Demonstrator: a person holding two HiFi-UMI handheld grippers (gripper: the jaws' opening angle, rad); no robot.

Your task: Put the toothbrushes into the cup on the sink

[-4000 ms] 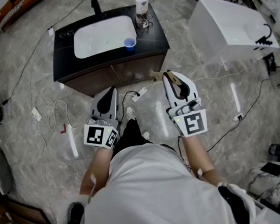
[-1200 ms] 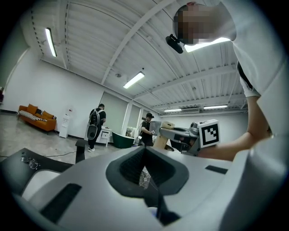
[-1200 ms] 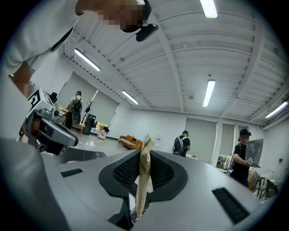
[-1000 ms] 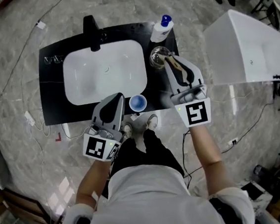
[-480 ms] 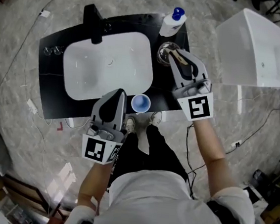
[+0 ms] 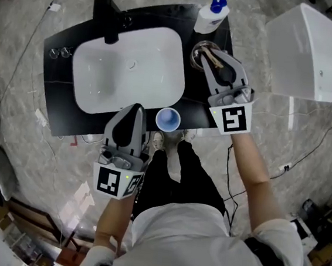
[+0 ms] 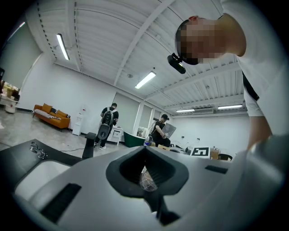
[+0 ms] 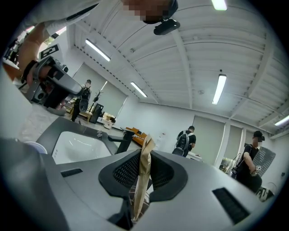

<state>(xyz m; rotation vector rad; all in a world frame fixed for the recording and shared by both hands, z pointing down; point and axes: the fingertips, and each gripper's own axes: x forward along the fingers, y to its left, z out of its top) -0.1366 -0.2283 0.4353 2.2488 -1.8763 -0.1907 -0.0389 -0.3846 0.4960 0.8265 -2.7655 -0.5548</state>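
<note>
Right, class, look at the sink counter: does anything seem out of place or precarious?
The blue cup stands right by the front edge of the black counter, next to the left gripper, where a nudge could perhaps tip it off. Nothing looks spilled or damaged.

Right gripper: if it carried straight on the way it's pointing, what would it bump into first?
Probably the glass cup just ahead of the right gripper; the soap bottle stands beyond.
</note>
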